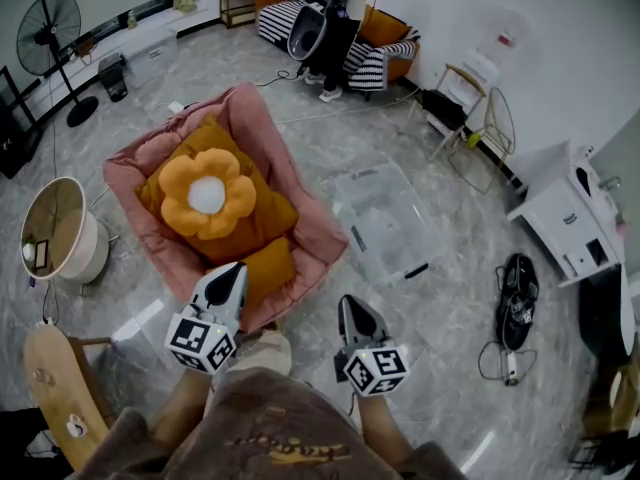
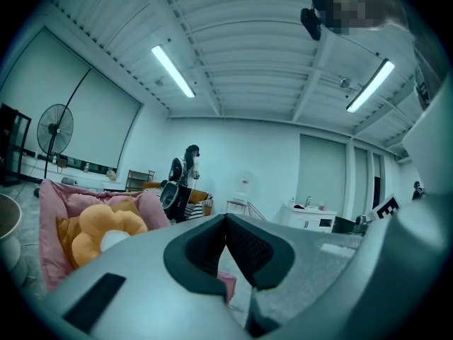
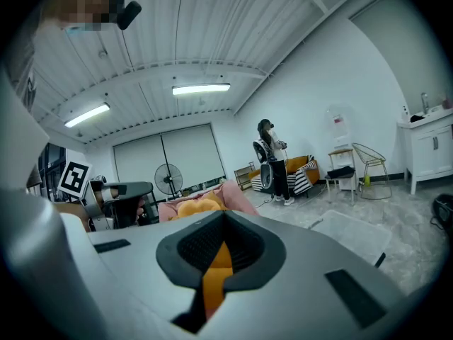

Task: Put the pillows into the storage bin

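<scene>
A yellow-and-white flower pillow (image 1: 207, 194) lies on a large orange pillow (image 1: 268, 214) in a pink floor lounger (image 1: 300, 168). A smaller orange pillow (image 1: 268, 268) sits at the lounger's near edge. The clear storage bin (image 1: 385, 218) stands on the floor just right of the lounger. My left gripper (image 1: 233, 271) is shut and empty, its tip over the lounger's near edge by the small pillow. My right gripper (image 1: 350, 304) is shut and empty over bare floor, between the lounger and the bin. In the left gripper view the left gripper (image 2: 226, 222) points past the flower pillow (image 2: 106, 229). Beyond the right gripper (image 3: 225, 222), orange pillow shows and the bin (image 3: 350, 231) lies to the right.
A round white table (image 1: 60, 230) and a wooden stool (image 1: 55, 378) stand on the left, a floor fan (image 1: 50, 33) at the back left. A person (image 1: 330, 28) stands by a striped sofa at the back. A white cabinet (image 1: 560, 218) and black cables (image 1: 518, 308) are on the right.
</scene>
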`<state>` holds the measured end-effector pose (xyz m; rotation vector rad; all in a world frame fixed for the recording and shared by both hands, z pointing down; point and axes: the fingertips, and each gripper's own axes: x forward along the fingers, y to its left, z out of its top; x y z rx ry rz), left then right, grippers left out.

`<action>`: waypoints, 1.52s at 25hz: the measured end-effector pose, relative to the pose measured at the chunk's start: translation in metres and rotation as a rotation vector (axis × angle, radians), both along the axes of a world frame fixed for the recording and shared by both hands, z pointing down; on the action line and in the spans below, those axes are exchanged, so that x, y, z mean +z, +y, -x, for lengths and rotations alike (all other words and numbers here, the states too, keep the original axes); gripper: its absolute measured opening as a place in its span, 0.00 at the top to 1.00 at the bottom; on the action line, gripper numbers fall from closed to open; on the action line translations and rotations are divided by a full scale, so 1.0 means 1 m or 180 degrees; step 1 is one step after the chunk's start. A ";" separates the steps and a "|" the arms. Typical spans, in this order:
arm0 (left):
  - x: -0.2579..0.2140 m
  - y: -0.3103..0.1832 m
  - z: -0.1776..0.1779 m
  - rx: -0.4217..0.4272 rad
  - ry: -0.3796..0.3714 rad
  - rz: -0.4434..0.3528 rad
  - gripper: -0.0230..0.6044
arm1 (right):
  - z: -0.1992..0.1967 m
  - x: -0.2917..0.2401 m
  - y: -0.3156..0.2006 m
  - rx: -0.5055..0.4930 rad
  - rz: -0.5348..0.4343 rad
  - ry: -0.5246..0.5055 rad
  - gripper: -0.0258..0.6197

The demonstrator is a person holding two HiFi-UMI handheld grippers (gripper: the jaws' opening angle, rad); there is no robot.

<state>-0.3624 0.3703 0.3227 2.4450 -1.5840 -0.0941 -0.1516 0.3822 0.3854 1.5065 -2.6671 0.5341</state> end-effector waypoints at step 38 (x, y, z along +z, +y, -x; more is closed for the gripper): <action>-0.008 -0.140 0.147 -0.1356 -0.0039 0.0199 0.96 | 0.201 -0.008 -0.238 -0.1550 0.0166 -0.0076 0.97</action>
